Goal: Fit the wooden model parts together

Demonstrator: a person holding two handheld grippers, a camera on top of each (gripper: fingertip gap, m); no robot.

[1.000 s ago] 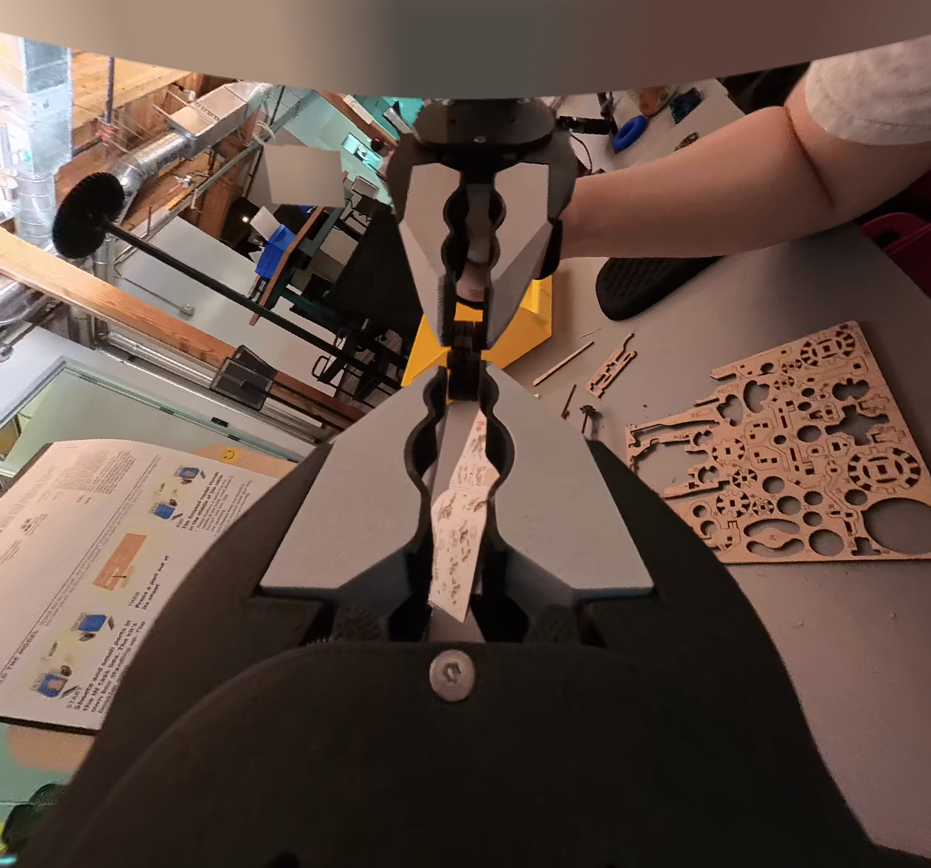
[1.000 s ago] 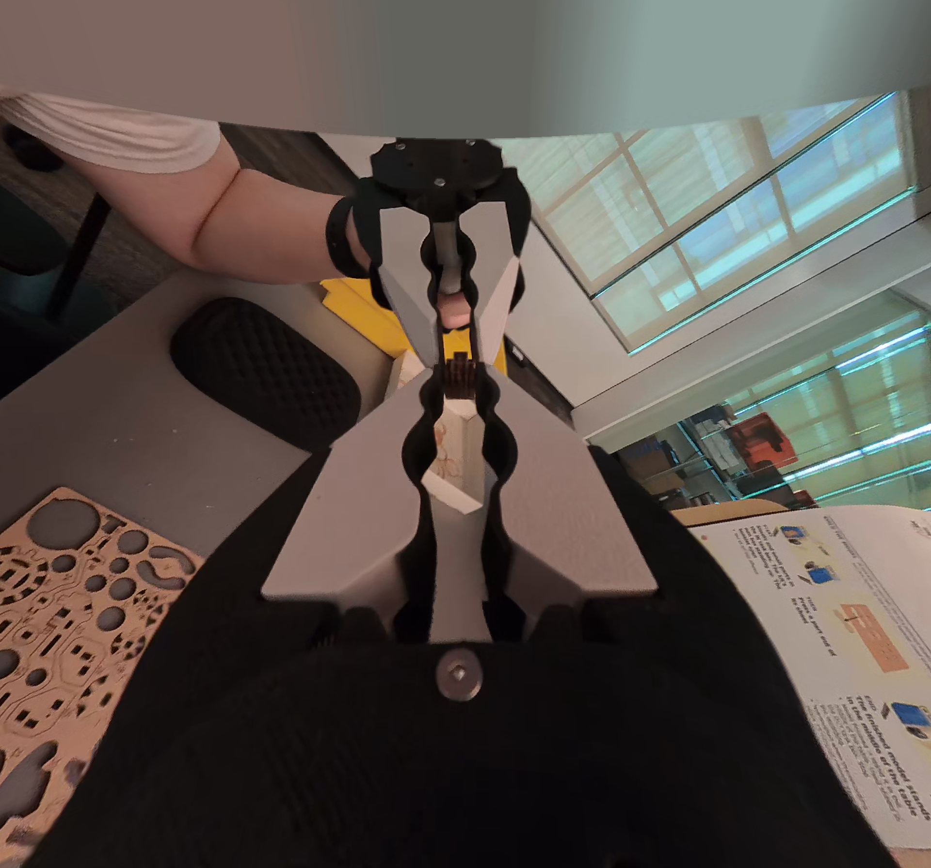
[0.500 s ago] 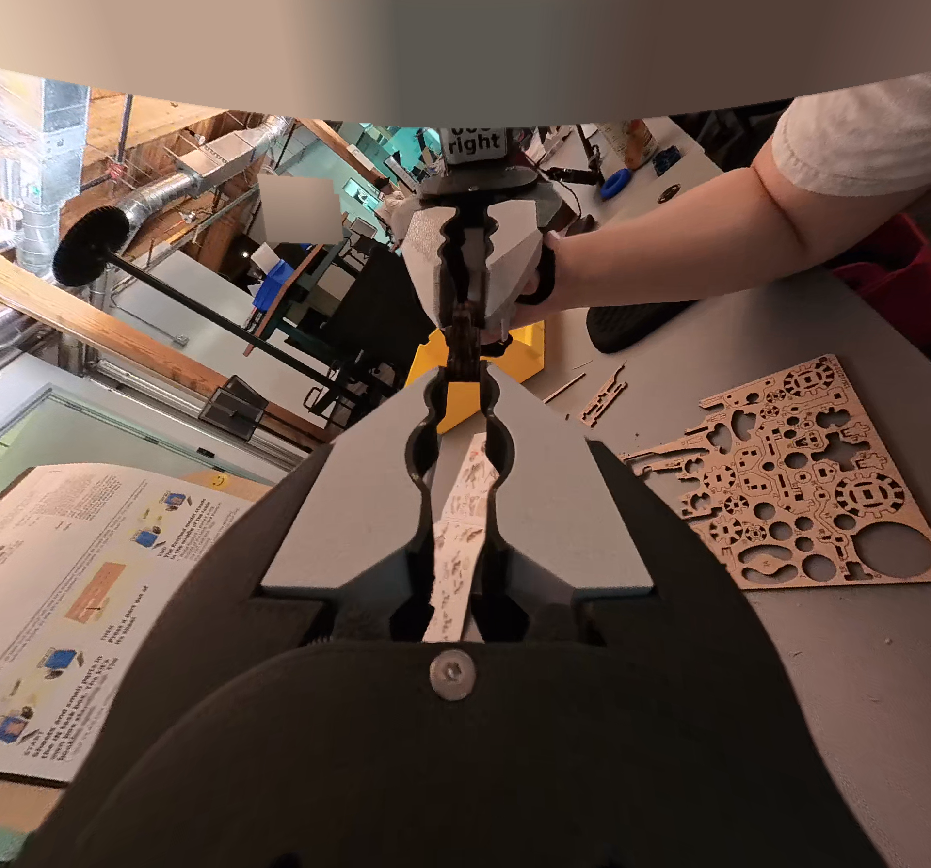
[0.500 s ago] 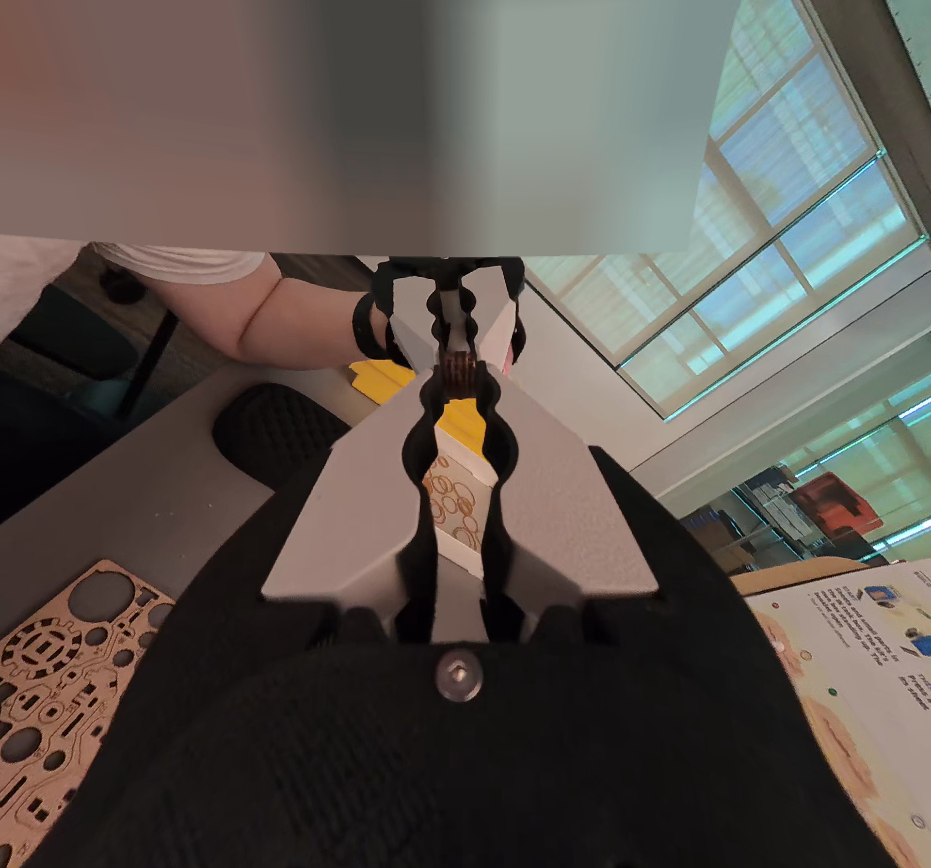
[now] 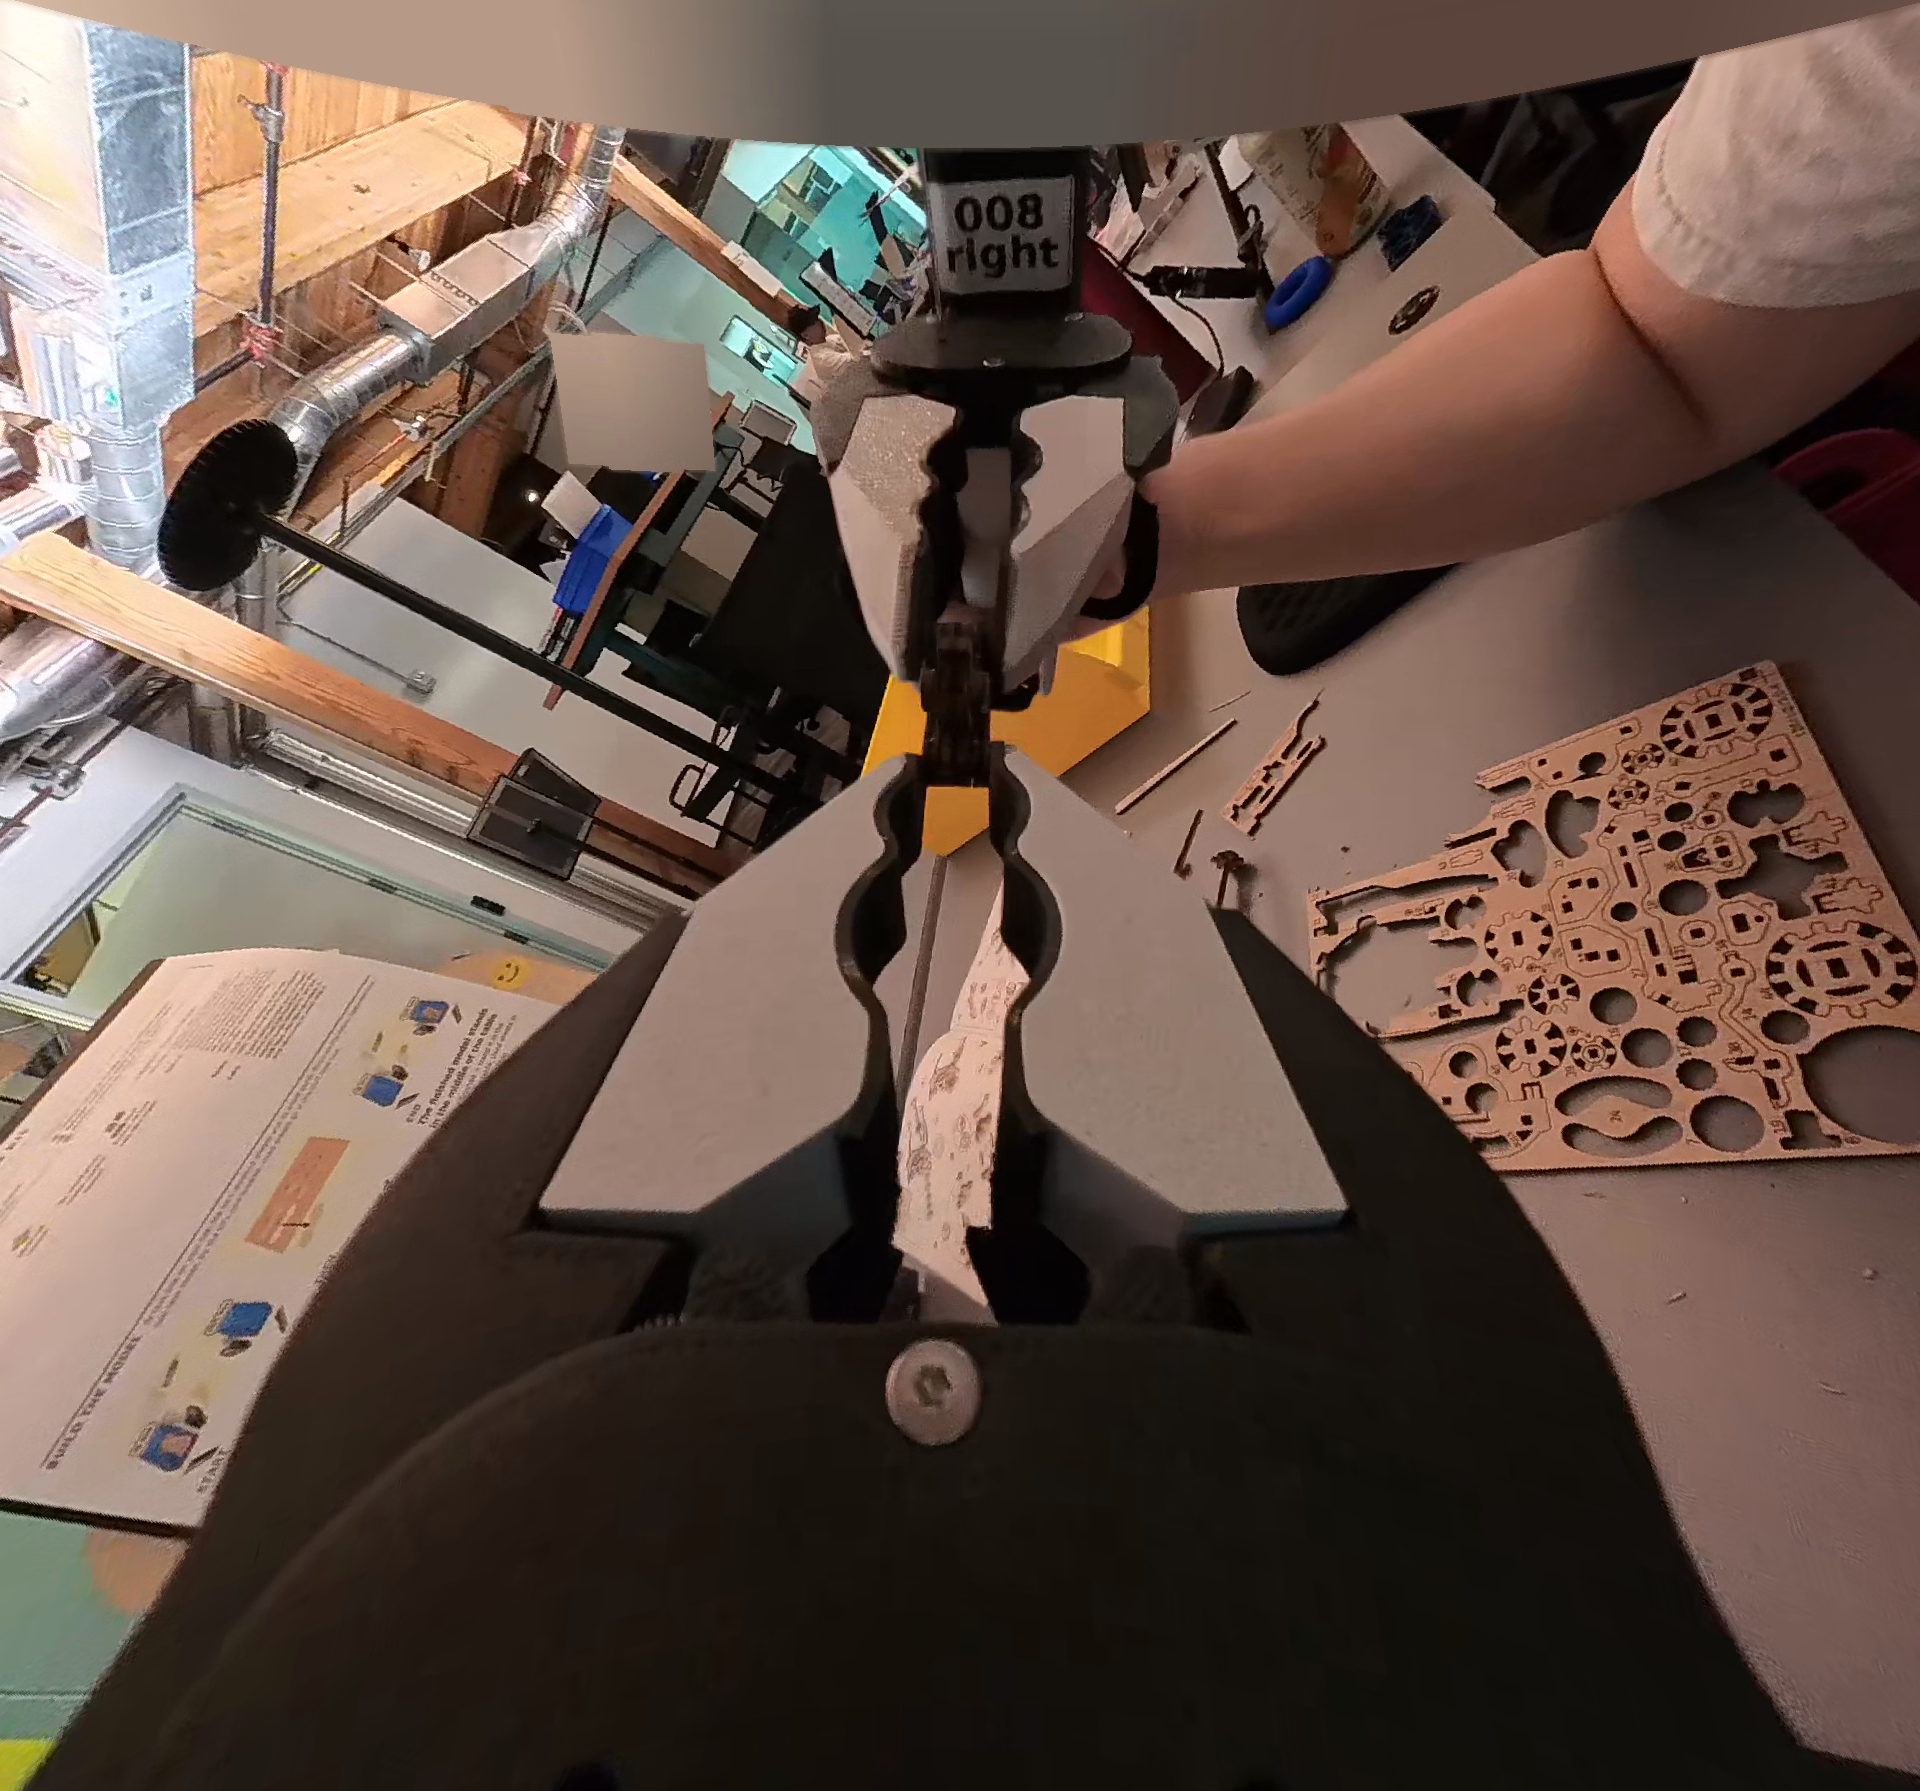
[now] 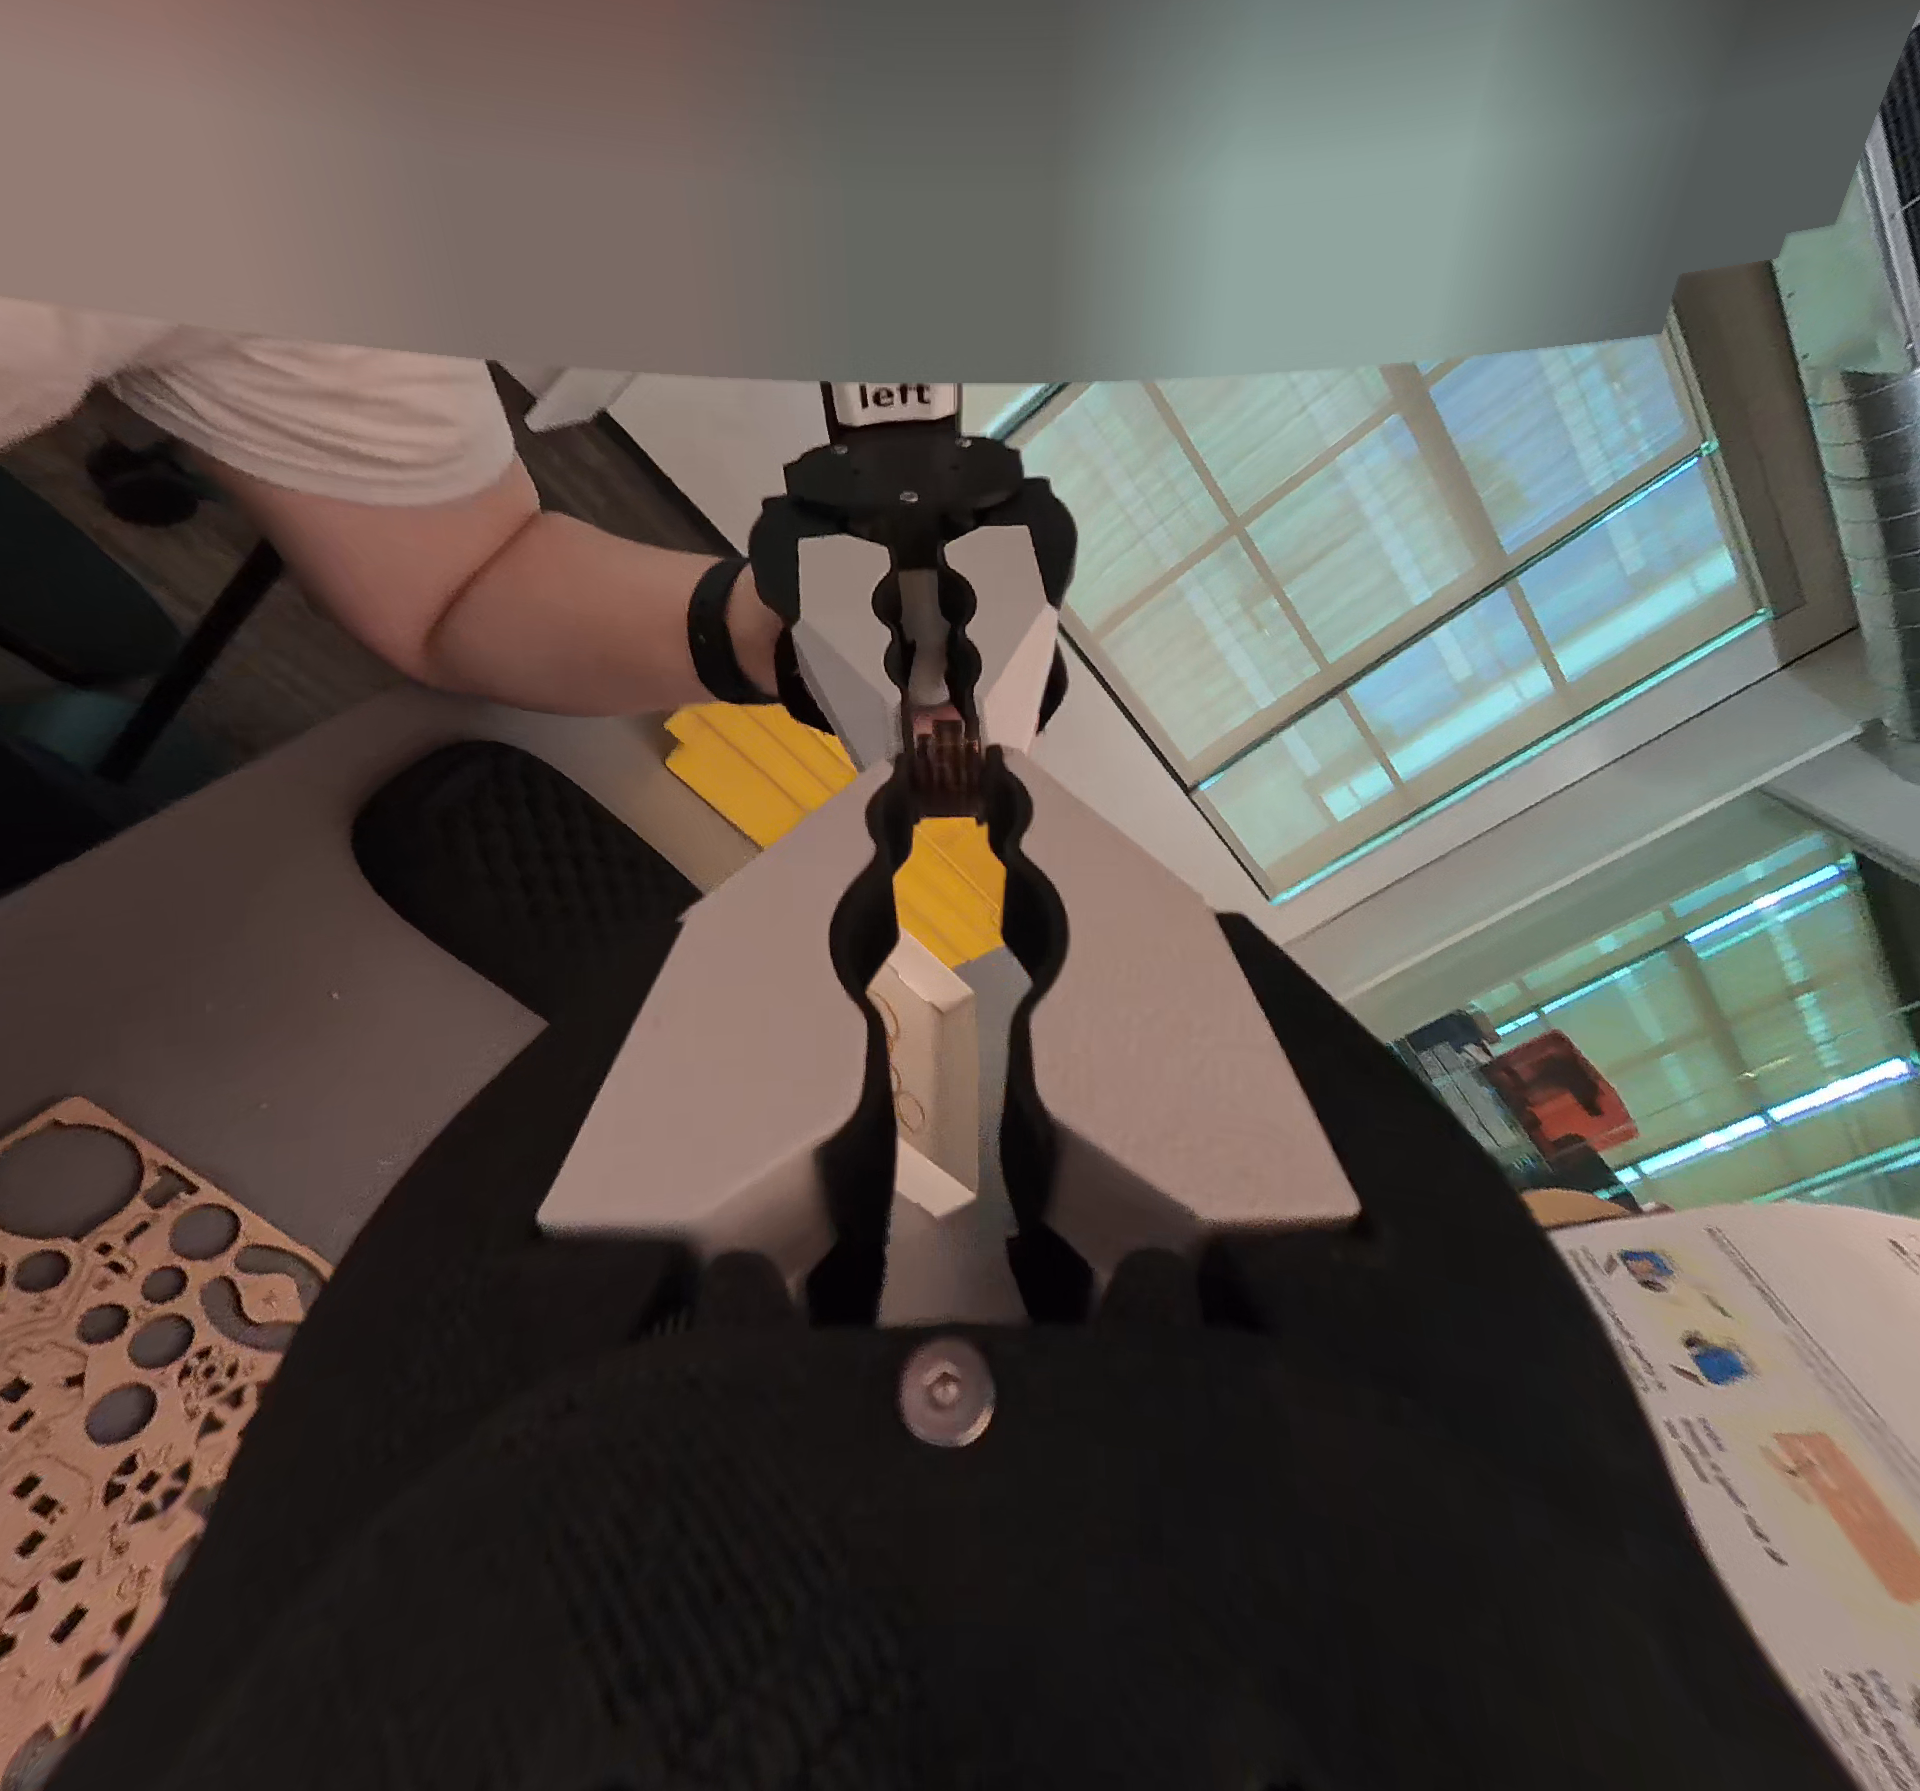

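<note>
Grippers meet tip to tip above the grey table: left gripper and right gripper each pinch one small dark wooden part, the two pieces touching. One punched-out wooden sheet lies flat nearby, with one instruction page opposite. Only the left wrist view shows loose wooden slivers beside a yellow block; no container shows.

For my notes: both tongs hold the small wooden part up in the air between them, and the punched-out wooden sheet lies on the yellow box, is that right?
Not quite: in the left wrist view the punched-out wooden sheet lies flat on the grey table, apart from the yellow box. The rest holds.
</note>
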